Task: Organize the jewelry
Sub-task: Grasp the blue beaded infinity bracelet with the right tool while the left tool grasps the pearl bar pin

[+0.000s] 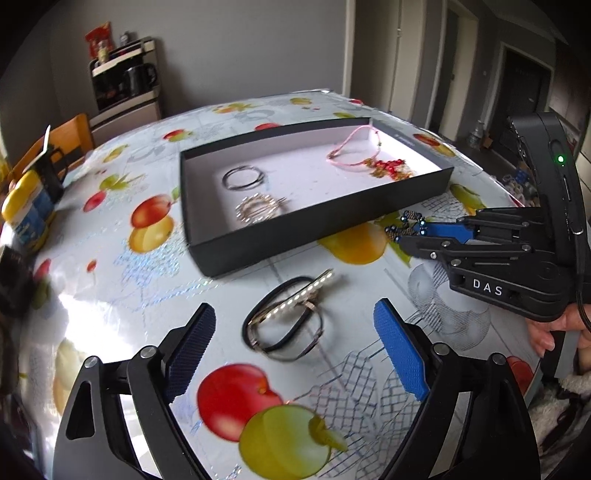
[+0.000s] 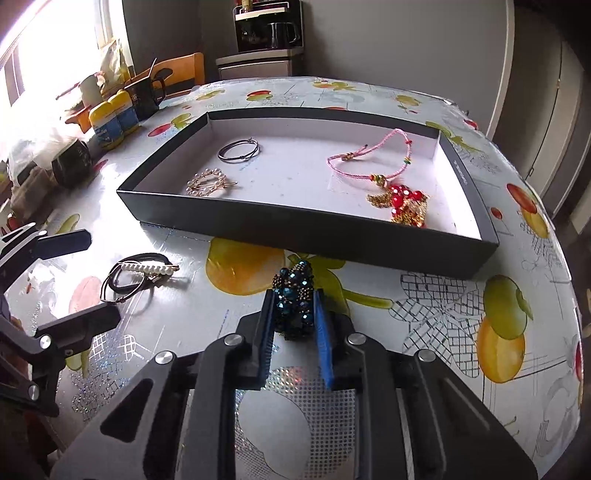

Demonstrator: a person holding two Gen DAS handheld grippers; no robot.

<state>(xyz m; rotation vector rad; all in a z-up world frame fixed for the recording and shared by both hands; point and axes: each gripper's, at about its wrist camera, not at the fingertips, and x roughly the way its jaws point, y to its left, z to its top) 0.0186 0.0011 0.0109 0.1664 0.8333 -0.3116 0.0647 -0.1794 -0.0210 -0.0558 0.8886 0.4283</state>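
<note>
A black tray (image 1: 325, 225) (image 2: 295, 227) with a white floor lies on the table. It holds thin dark hoops (image 1: 243, 177) (image 2: 239, 150), a pearl brooch (image 1: 258, 208) (image 2: 207, 183), a pink cord bracelet (image 1: 351, 149) (image 2: 364, 158) and a red and gold bead piece (image 1: 391, 168) (image 2: 404, 203). My right gripper (image 2: 293, 301) (image 1: 408, 230) is shut on a blue beaded bracelet (image 2: 293, 295) (image 1: 406, 223) just before the tray's near wall. My left gripper (image 1: 293, 325) (image 2: 79, 277) is open, jaws either side of a pearl hair clip (image 1: 299, 295) (image 2: 149, 267) and black hair ties (image 1: 284, 332) (image 2: 127, 280) on the table.
The table has a glossy fruit-print cloth (image 1: 236, 402) (image 2: 461, 314). Yellow-lidded jars (image 1: 26, 214) (image 2: 110, 118) and dark mugs (image 2: 146, 94) stand at the left edge by a wooden chair (image 2: 181, 72). A cabinet with a coffee maker (image 1: 129, 81) (image 2: 269, 31) stands behind.
</note>
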